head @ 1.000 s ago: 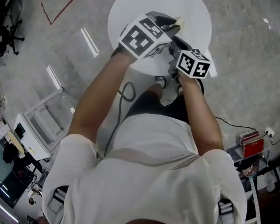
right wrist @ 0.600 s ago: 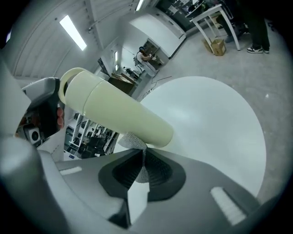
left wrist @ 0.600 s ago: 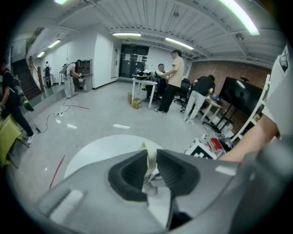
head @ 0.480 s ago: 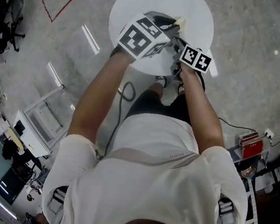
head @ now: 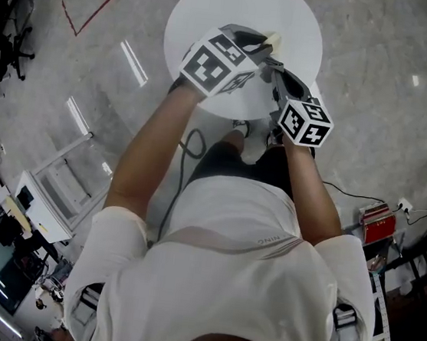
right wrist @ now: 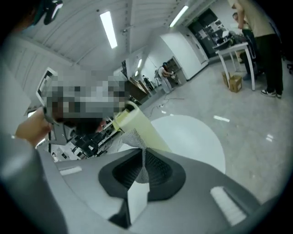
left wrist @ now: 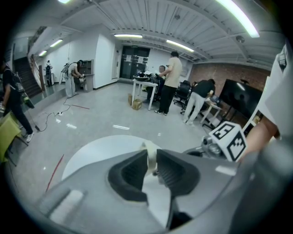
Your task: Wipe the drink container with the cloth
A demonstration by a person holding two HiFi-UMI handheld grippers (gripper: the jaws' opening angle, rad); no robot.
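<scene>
Two hand-held claws meet over a round white counter [head: 218, 4], seen from above the person who holds them. The left claw [left wrist: 152, 157] is clamped on the drink container [left wrist: 147, 147], a pale cream-yellow vessel that stands up between its dark ribbed pads, with its top just past the fingertips. Beyond that claw's tips lies the bare counter top, and beyond that a grey polished floor [left wrist: 91, 114]. To the right of the left claw, close beside it, sits the marker cube [left wrist: 227, 139] of the other claw.

The right claw [right wrist: 144, 153] is closed on the cloth [right wrist: 133, 139], a grey mesh fabric pinched tight between its pads and bunching up just ahead of its tips. Directly in front of this claw, the drink container slants up and to the left. The cloth lies against the container's lower side, where the fabric fans out from the fingertips. Past the container, ahead and to the right of the claw, is the white counter.

From the head view the two claws converge near the middle of the counter, the left one higher in the picture and the right one lower and to the right of it, with the container's pale end [head: 272, 38] showing just beyond the left claw. Several people [left wrist: 171, 82] stand at desks far ahead of the left claw.
</scene>
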